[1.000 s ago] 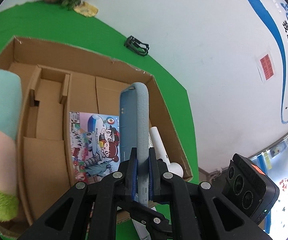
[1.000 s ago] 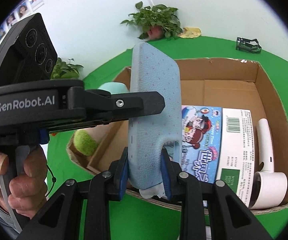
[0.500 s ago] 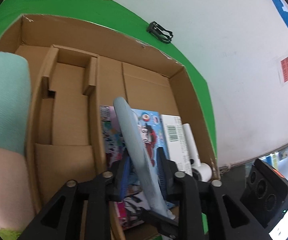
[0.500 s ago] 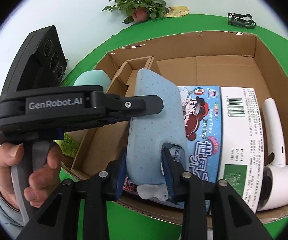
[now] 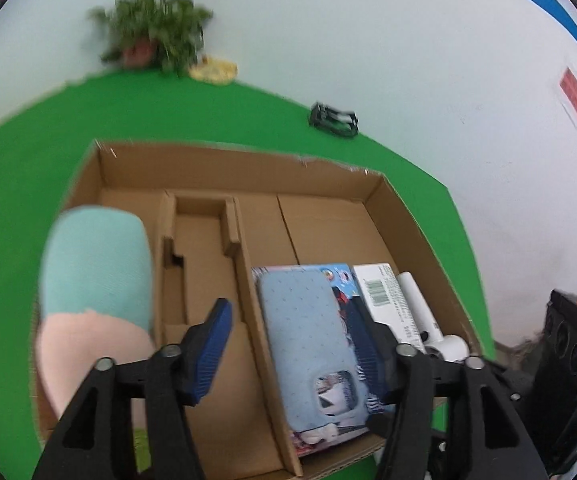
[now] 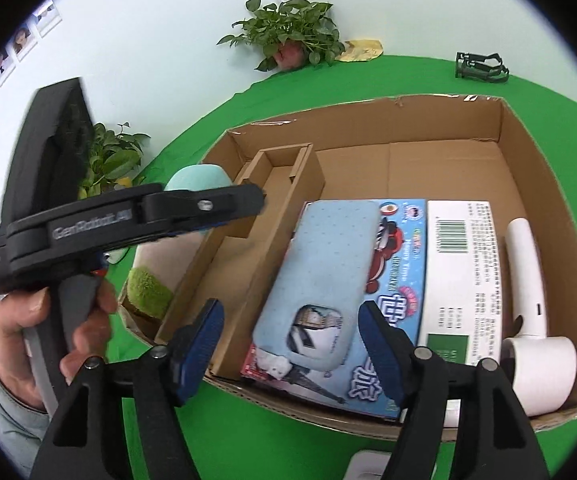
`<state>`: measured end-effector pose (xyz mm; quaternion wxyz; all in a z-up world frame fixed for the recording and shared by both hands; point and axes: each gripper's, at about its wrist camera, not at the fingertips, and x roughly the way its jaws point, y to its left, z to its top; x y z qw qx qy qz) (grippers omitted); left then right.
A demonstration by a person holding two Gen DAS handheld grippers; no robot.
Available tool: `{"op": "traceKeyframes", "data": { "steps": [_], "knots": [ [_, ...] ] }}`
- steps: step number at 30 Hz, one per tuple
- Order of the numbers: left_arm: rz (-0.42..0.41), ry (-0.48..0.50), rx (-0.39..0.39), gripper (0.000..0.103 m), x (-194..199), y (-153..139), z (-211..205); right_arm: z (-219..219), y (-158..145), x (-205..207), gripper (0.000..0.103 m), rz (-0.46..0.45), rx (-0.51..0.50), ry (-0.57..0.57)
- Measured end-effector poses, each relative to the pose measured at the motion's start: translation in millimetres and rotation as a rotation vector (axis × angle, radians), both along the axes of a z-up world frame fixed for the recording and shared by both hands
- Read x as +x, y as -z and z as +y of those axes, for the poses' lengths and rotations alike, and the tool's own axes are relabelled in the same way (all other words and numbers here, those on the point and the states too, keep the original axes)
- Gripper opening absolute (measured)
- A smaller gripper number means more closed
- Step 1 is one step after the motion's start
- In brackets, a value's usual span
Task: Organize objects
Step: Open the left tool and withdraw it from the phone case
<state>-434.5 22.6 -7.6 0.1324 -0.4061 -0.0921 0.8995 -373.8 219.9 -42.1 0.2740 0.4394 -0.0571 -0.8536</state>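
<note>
A light blue phone case [image 5: 306,336] [image 6: 320,276] lies flat on a colourful cartoon box [image 6: 400,264] inside the cardboard box [image 5: 224,160] [image 6: 368,112]. My left gripper [image 5: 292,340] is open above the case, holding nothing. My right gripper [image 6: 288,340] is open too, its jaws wide on either side of the case's near end, not touching it. The left gripper body shows in the right wrist view [image 6: 128,216], held by a hand.
A white handheld device [image 6: 528,300] lies along the box's right wall. A pastel plush toy [image 5: 96,280] stands in the left compartment. A cardboard divider [image 5: 200,248] splits the box. A potted plant [image 6: 292,36] and a black frame [image 6: 480,66] sit on the green table.
Both grippers were shut on the upright phone case; they tilted it down, then opened. The case now lies flat on the cartoon box.
</note>
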Motion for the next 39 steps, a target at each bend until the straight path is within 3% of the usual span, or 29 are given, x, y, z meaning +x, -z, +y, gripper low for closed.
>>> {"op": "traceKeyframes", "data": {
  "steps": [2, 4, 7, 10, 18, 24, 36, 39],
  "knots": [
    [0.123, -0.054, -0.07, 0.089, 26.5, -13.5, 4.6, 1.2, -2.9, 9.7, 0.094, 0.072, 0.06, 0.011],
    [0.25, -0.091, -0.109, 0.098, 56.5, -25.7, 7.5, 7.6, -7.2, 24.2, 0.102, 0.145, 0.101, 0.037],
    [0.349, -0.133, -0.168, 0.103, 91.7, -40.0, 15.4, 14.9, -10.9, 39.3, 0.102, 0.202, 0.158, 0.07],
    [0.378, -0.162, -0.208, 0.103, 126.4, -48.8, 15.5, 20.9, -18.2, 58.5, 0.102, 0.261, 0.199, 0.101],
    [0.393, -0.245, -0.271, 0.103, 200.3, -39.9, 44.4, 32.1, -38.6, 113.1, 0.102, 0.389, 0.248, 0.166],
    [0.377, -0.259, -0.233, 0.103, 246.8, -40.4, 51.5, 40.5, -46.2, 141.2, 0.102, 0.421, 0.266, 0.177],
    [0.275, -0.202, -0.136, 0.103, 264.6, -32.8, 51.8, 55.5, -38.9, 162.1, 0.102, 0.409, 0.241, 0.196],
    [0.284, -0.206, -0.146, 0.103, 266.4, -31.2, 51.5, 57.0, -37.7, 164.2, 0.102, 0.416, 0.242, 0.195]
  ]
}}
